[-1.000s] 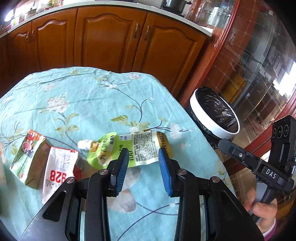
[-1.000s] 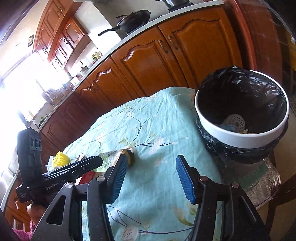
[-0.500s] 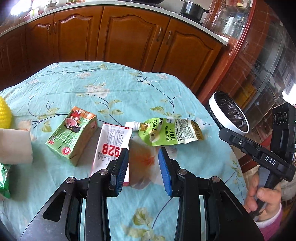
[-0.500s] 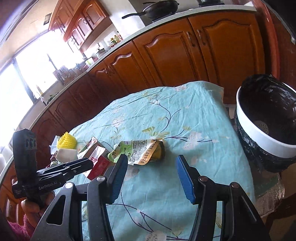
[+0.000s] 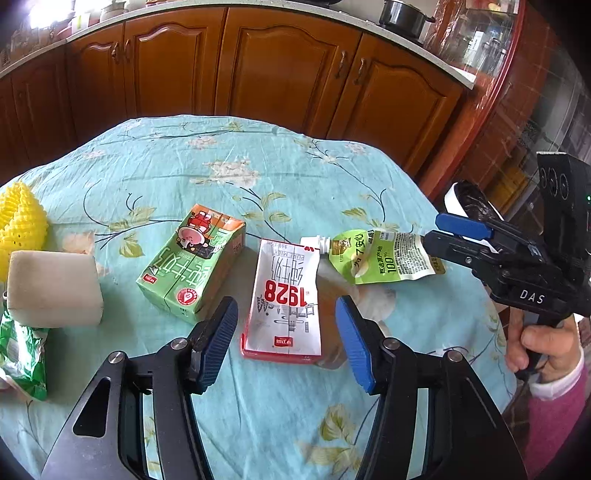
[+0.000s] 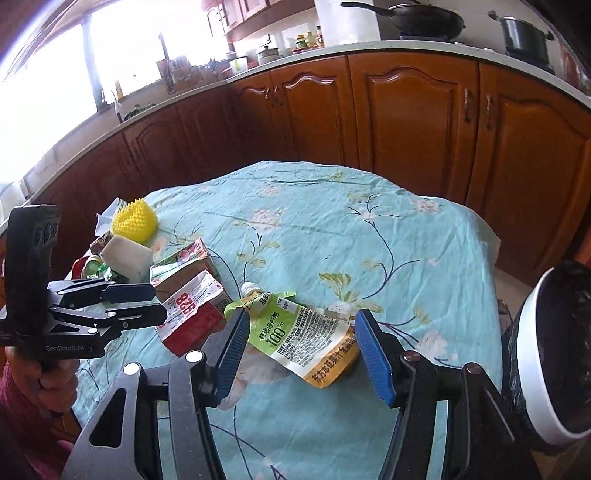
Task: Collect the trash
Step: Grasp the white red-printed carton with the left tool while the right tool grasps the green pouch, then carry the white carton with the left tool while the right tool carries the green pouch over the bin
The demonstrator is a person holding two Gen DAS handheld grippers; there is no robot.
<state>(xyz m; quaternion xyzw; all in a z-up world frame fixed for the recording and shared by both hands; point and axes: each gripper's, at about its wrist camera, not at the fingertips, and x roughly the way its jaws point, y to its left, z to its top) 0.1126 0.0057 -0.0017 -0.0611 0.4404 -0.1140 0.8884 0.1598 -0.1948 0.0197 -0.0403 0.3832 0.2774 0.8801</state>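
Observation:
A flattened white and red milk carton marked 1928 (image 5: 284, 299) lies on the teal flowered tablecloth (image 5: 229, 162), just beyond my open left gripper (image 5: 286, 325). A green juice pouch with a white spout (image 5: 380, 254) lies to its right. In the right wrist view that pouch (image 6: 303, 336) sits between the fingers of my open right gripper (image 6: 301, 347), which hovers over it. A green drink carton (image 5: 195, 266) lies left of the milk carton. The white-rimmed bin with a black liner (image 6: 554, 354) stands off the table's right edge.
A yellow spiky foam net (image 5: 20, 221), a white foam block (image 5: 51, 288) and a green wrapper (image 5: 22, 354) sit at the table's left. Wooden cabinets (image 5: 280, 70) run behind the table. A pan (image 6: 424, 18) and pot sit on the counter.
Both grippers have swung left from the bin toward the trash. The left one now faces the milk carton with wider jaws. The right one has come down over the juice pouch.

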